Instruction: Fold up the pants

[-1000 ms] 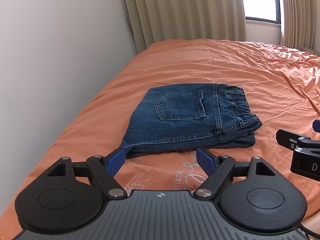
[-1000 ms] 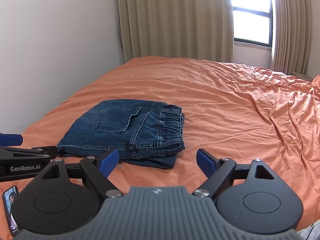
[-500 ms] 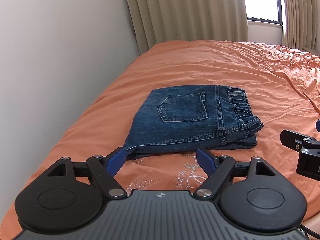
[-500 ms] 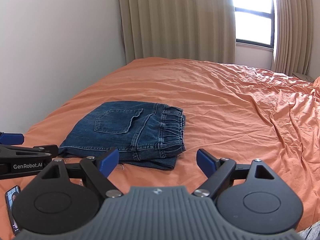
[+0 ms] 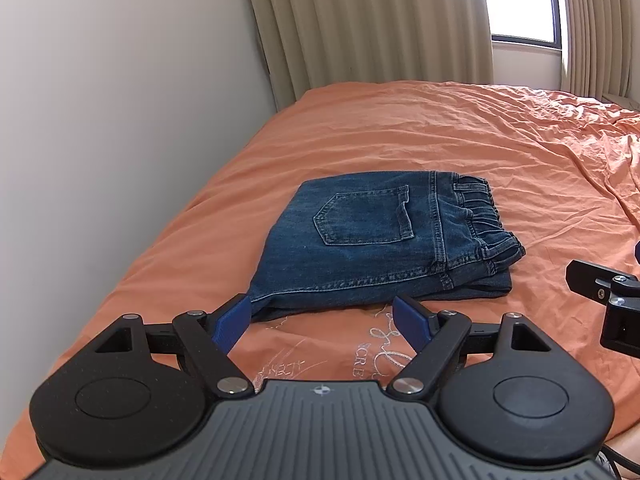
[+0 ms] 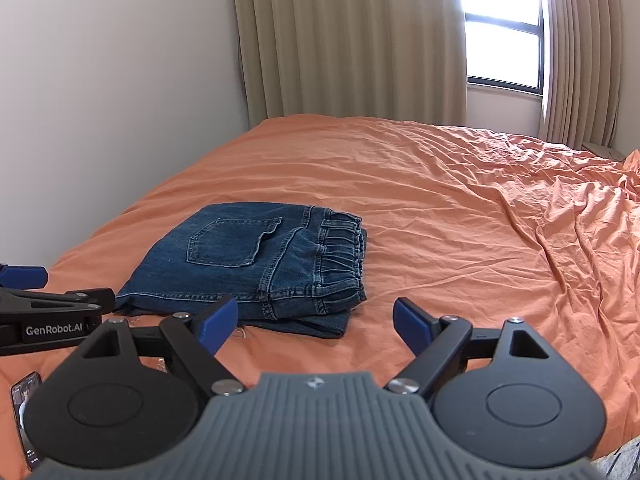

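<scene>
Your pants point(image 5: 384, 240) lie folded at frame centre on the bed point(image 5: 460, 128); both hand-held grippers point(image 5: 322, 318) point(image 6: 316, 320) gape empty, so just withdraw.

Left gripper point(image 5: 322, 320): matte black linkage arms carrying blue fingertip pads point(image 5: 410, 322), silver pivot screws showing, two round black discs flanking a ribbed grey housing point(image 5: 320, 432) bearing a small crosshair mark. Right gripper point(image 6: 314, 322): matching build. White "GenRobot.AI" lettering is showing on the left unit's side.

Home bedroom: orange-sheeted bed point(image 6: 460, 200), curtained window point(image 6: 502, 40).
</scene>
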A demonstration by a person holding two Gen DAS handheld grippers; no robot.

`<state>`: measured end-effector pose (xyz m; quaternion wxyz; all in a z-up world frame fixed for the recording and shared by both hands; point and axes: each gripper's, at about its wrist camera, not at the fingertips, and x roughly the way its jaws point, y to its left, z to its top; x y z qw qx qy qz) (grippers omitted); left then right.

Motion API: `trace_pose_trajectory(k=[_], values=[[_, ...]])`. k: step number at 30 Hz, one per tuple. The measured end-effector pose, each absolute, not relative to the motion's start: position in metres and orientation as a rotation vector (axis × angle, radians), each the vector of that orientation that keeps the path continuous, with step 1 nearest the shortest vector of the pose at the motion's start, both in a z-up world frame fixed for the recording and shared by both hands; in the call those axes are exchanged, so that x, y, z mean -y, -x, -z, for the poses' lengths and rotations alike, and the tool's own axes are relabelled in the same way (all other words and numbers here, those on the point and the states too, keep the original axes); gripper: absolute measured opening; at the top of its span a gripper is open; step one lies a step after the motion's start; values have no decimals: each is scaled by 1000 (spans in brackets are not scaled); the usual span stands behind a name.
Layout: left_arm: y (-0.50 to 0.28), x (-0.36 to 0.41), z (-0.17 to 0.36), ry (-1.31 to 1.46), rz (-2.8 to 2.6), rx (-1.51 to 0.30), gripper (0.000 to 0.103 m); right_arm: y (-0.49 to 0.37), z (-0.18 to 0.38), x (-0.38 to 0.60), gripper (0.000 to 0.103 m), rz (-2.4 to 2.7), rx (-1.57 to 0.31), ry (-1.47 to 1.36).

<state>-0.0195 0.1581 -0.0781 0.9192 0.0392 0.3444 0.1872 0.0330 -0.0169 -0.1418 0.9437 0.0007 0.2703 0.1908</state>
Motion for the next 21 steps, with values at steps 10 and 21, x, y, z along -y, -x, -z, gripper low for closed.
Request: trace_pose_trajectory(k=[10, 21], values=[[20, -160, 78, -74, -390, -712, 94, -31, 141, 15, 81, -388, -553, 2], [21, -161, 77, -79, -388, -712, 94, -29, 139, 18, 81, -382, -557, -8]])
